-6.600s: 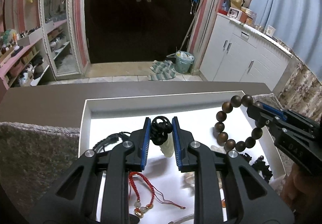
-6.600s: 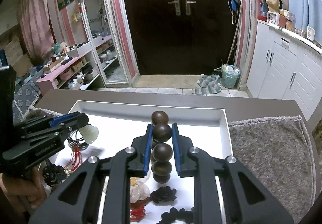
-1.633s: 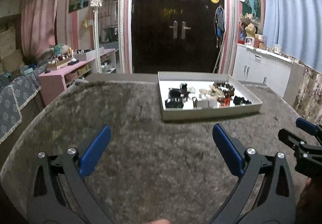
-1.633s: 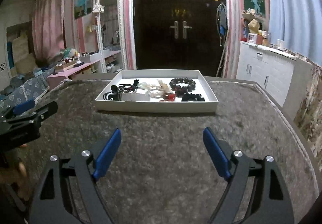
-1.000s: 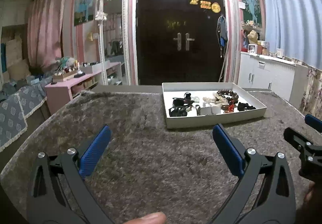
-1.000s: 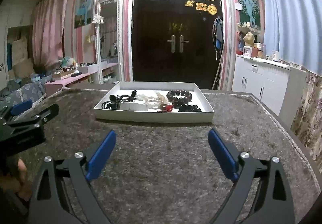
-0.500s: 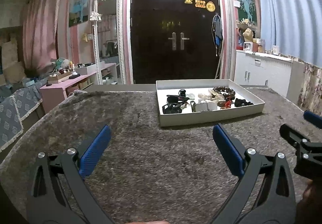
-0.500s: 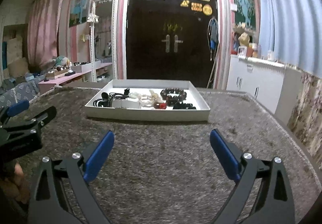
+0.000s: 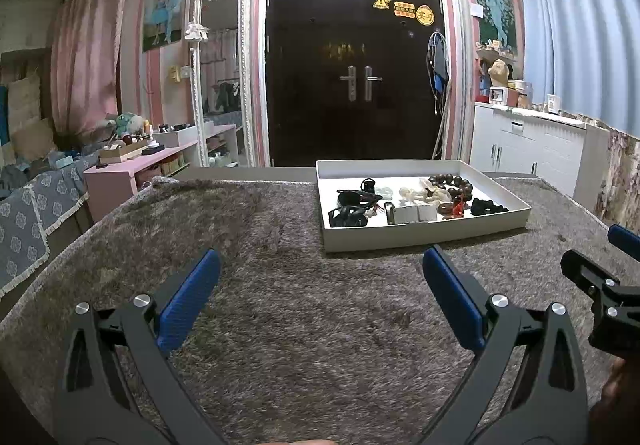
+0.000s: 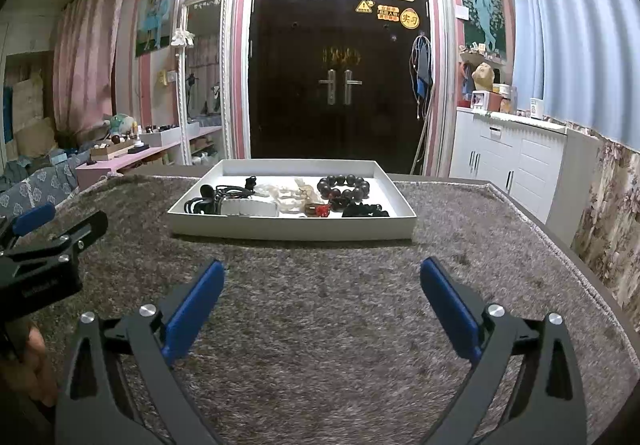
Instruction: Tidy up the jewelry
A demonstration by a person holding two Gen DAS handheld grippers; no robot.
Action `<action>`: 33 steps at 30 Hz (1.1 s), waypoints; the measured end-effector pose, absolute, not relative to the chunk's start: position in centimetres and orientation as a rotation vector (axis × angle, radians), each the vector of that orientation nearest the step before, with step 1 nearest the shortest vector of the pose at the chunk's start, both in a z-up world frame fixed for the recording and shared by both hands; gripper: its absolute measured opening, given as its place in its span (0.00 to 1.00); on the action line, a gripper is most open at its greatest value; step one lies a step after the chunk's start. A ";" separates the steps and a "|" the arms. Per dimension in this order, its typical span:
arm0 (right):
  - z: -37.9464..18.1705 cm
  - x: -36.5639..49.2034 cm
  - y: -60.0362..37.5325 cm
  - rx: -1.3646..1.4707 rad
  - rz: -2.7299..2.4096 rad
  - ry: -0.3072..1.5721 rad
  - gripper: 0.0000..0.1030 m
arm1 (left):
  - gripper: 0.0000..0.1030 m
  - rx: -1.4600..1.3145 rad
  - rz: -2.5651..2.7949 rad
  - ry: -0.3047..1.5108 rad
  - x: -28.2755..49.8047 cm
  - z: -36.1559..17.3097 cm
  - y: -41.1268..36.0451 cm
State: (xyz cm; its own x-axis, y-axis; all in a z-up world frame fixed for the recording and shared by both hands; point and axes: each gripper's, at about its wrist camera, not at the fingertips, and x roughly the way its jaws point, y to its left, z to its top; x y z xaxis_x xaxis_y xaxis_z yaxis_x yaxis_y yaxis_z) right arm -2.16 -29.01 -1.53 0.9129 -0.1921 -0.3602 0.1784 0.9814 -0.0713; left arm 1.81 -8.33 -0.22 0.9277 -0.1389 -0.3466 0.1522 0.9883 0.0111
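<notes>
A white tray [image 9: 424, 237] [image 10: 292, 229] sits on the grey shaggy cloth, well ahead of both grippers. It holds a dark wooden bead bracelet [image 9: 452, 183] [image 10: 343, 185], black cords and beads [image 9: 352, 205] [image 10: 212, 201], pale jade pieces [image 9: 416, 195] [image 10: 288, 193], a red charm [image 10: 322, 209] and a small white box [image 9: 412, 213] [image 10: 250, 208]. My left gripper [image 9: 320, 281] is wide open and empty over the cloth. My right gripper [image 10: 320, 281] is wide open and empty, and shows at the right edge of the left wrist view [image 9: 600, 281].
The grey cloth [image 9: 280, 305] covers the table top. A dark double door [image 9: 356, 77], a standing mirror [image 9: 218, 85], a pink shelf with clutter [image 9: 132, 161] and white cabinets [image 9: 528, 149] stand beyond the table's far edge.
Both grippers let go of their pieces in the tray, opened wide and drew back over the cloth. Over the last second the views only shifted slightly.
</notes>
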 end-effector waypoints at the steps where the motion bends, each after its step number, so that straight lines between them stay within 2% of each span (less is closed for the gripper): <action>1: -1.5 -2.2 -29.1 -0.037 -0.191 0.376 0.96 | 0.97 0.040 -0.149 0.352 1.8 -0.2 -8.4; 33: -1.6 -2.2 -29.0 -0.035 -0.204 0.383 0.96 | 0.97 0.039 -0.152 0.344 1.9 -0.2 -8.4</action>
